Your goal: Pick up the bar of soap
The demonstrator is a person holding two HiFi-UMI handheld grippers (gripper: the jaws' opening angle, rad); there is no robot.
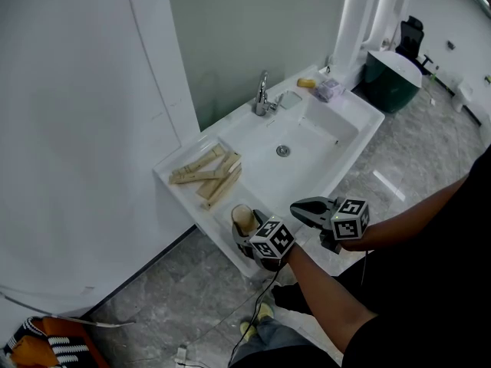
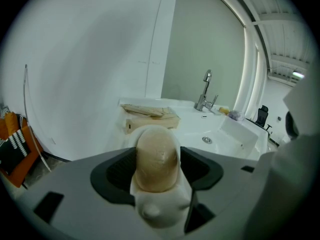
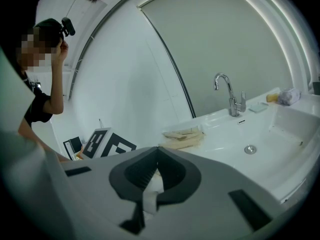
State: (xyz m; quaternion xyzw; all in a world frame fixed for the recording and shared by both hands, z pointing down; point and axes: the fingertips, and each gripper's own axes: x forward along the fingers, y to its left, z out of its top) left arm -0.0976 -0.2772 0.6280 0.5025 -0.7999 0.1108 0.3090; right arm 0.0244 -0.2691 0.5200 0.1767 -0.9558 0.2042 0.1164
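The left gripper point(image 2: 157, 170) had its dark, ribbed jaws clamped on the bar of soap point(image 2: 157, 151), a smooth tan bar with a rounded top and a matte, slightly mottled face, standing upright between the pads. In the head view the bar of soap point(image 1: 244, 218) sat in the left gripper point(image 1: 248, 231) at the front left corner of the countertop point(image 1: 184, 188). I could not tell whether it touched the surface. The right gripper point(image 3: 157, 159) had its jaws closed together with nothing between them, and it hung just beside the left one at the counter's front edge point(image 1: 301, 210). The countertop was glossy white, moulded in one piece with a rectangular sink basin point(image 1: 337, 133) that had a round metal drain point(image 1: 283, 151) in its floor. A curved chrome faucet point(image 1: 262, 95) rose behind the basin. On the left part of the counter lay a loose stack of pale wooden slats point(image 1: 209, 175), flat and straight-edged, crossing one another. At the far end of the counter were a small orange lump point(image 1: 306, 83) and, near it, a crumpled lavender thing point(image 1: 328, 90). Beyond the counter stood a dark green bin point(image 1: 391, 81) on a grey, marble-patterned floor point(image 1: 192, 282). An orange bag with black-and-white stripes point(image 1: 47, 346) lay against the smooth white wall point(image 1: 77, 129).
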